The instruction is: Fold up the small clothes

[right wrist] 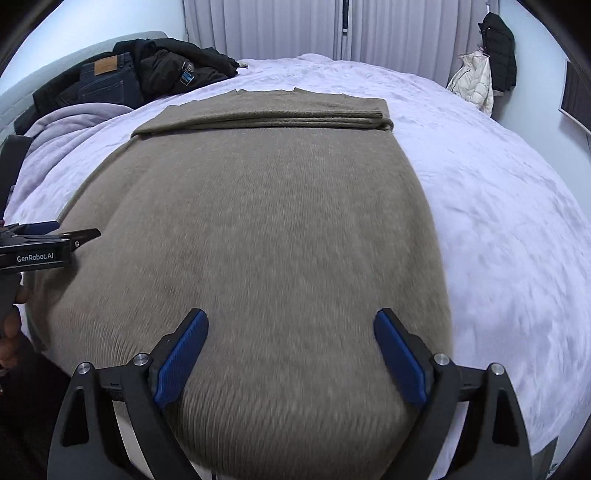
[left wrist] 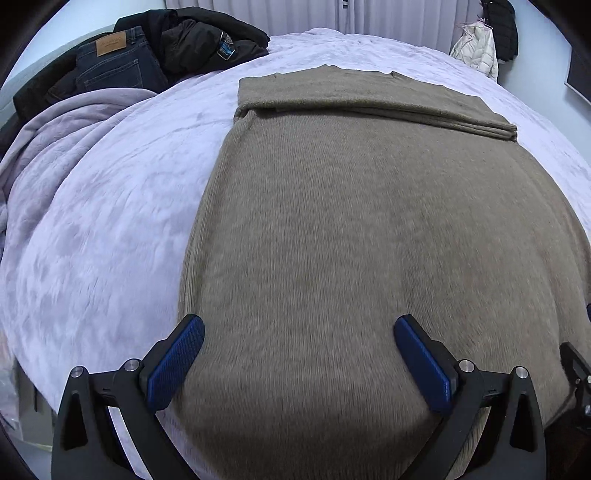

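1. The brown sweater (left wrist: pixel 369 229) fills the middle of both views, lying flat on the lilac bedspread (left wrist: pixel 110 221); its far end is folded over into a layered band across the upper middle of the frame, so the fold is partly done.
2. The left gripper (left wrist: pixel 299 325) sits at the bottom of the left wrist view with its blue pads (left wrist: pixel 177 365) spread wide; nothing is pinched, just sweater knit showing in the gap between them; its left pad sits right over the sweater's left edge.
3. The right gripper (right wrist: pixel 291 319) is at the bottom of its own view, fingers wide apart too, empty; it hangs over the near end of the sweater, whose right edge runs just right of the right pad.
4. In the right wrist view the left gripper also pokes in from the left edge, over the sweater's left side; a bit of a hand (right wrist: pixel 9 332) is at the lower left.
5. Upper left of both frames: folded jeans (left wrist: pixel 118 62) and a black jacket (left wrist: pixel 207 40) piled on the bed.
6. Upper right: a white puffy coat (right wrist: pixel 472 85) and a dark one hang by the wall; pale curtains (right wrist: pixel 266 29) run along the top.
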A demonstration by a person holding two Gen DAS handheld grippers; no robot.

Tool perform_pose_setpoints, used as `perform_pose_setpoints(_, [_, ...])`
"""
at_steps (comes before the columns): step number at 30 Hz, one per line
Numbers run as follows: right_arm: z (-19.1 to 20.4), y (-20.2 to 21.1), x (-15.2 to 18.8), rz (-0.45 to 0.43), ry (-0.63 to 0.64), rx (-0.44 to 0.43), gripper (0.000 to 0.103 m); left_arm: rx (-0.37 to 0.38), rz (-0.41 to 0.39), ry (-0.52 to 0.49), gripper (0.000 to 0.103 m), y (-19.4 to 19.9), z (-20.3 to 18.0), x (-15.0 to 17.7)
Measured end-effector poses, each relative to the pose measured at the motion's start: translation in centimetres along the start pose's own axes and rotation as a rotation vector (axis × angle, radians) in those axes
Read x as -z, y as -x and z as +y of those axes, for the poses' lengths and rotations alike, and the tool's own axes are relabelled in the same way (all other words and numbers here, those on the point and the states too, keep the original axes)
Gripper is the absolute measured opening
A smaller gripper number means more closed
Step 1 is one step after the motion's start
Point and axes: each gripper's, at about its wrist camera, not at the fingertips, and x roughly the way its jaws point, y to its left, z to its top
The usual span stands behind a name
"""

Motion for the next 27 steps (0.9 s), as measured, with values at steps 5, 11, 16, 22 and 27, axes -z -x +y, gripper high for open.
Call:
perform_pose_setpoints(5, [0.3,0.8,1.6,-0.025,0.053,0.017,0.093,-0.006,0.001,0.008,0.103,1.0,-0.1,1.9])
perform_pose_setpoints(11, [0.8,1.9,3.5,-0.022,0.042,0.034,0.093,-0.043,-0.029,-0.071,0.103,2.1,-0.5,4.8])
perform_pose_setpoints(16, [1.7,3.0,5.3,0.039,0.156,0.068,0.093,0.165,0.086,0.079,0.103,3.2,4.3,6.6])
perform_pose_setpoints(22, [-5.8,9.1,5.5,-0.19,-0.086,0.033,0.093,0.31,0.008,0.224,0.103,4.0,11.1,5.8])
perform_pose_setpoints(27, [-7.9,6.3,5.1,-0.098,-0.16,-0.101,0.091,0.416,0.055,0.198,0.103,2.0,8.0,5.5])
